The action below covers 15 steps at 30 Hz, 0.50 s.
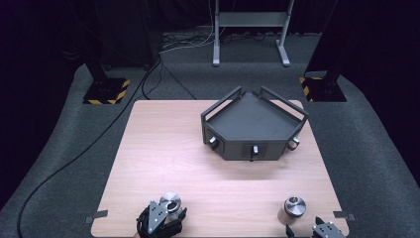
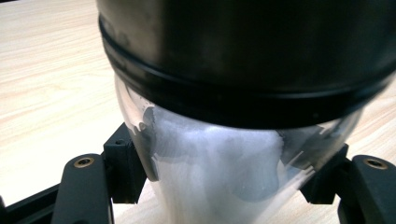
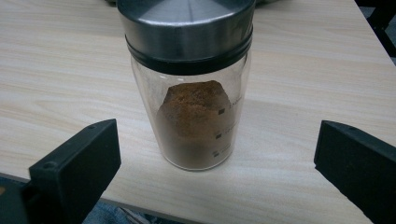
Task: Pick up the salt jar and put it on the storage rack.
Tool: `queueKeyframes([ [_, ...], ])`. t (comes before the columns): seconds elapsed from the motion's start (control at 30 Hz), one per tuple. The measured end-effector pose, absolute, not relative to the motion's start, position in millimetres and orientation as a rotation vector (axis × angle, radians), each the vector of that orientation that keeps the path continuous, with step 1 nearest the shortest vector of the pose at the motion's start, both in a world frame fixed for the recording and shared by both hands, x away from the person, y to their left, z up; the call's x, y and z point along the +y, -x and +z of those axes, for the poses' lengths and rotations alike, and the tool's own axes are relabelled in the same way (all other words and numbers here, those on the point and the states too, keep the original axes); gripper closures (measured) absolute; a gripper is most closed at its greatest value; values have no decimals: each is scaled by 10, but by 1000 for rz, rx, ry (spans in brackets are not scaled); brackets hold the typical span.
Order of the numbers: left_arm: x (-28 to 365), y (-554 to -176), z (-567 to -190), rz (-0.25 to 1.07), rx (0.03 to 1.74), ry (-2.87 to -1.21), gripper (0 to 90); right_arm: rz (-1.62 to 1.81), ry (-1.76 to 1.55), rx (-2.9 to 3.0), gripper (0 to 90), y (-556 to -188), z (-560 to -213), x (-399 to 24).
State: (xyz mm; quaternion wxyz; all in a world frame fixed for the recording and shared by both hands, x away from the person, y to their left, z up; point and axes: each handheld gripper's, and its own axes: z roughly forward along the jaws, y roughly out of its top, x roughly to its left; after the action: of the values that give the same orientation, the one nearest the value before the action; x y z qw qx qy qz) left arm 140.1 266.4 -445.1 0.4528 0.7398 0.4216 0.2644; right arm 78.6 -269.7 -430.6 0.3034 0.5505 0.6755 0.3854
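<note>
A glass jar of white powder with a steel lid sits between the jaws of my left gripper, which is shut on the glass below the lid. In the high view this jar stands near the table's front left, with the left gripper behind it. A second jar, holding brown powder under a steel lid, stands upright on the table. My right gripper is open, with its jaws wide on either side and just short of the jar. The high view shows that jar at front right, beside the right gripper.
A dark grey angular tray with raised rails and small knobs on its front faces stands at the back right of the wooden table. Black stands, cables and a metal frame are on the floor beyond the table.
</note>
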Motion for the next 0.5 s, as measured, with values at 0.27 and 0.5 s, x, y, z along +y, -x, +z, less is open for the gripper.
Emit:
queueKeyframes([
  [0.27,2635,-1464,-4362,666,1011,-1837,313,1021,-1459,1792,0,-787,-4305,-2699],
  [0.5,2609,-1541,-4283,673,990,-1846,313,1021,-1461,1791,0,-787,-4303,-2701],
])
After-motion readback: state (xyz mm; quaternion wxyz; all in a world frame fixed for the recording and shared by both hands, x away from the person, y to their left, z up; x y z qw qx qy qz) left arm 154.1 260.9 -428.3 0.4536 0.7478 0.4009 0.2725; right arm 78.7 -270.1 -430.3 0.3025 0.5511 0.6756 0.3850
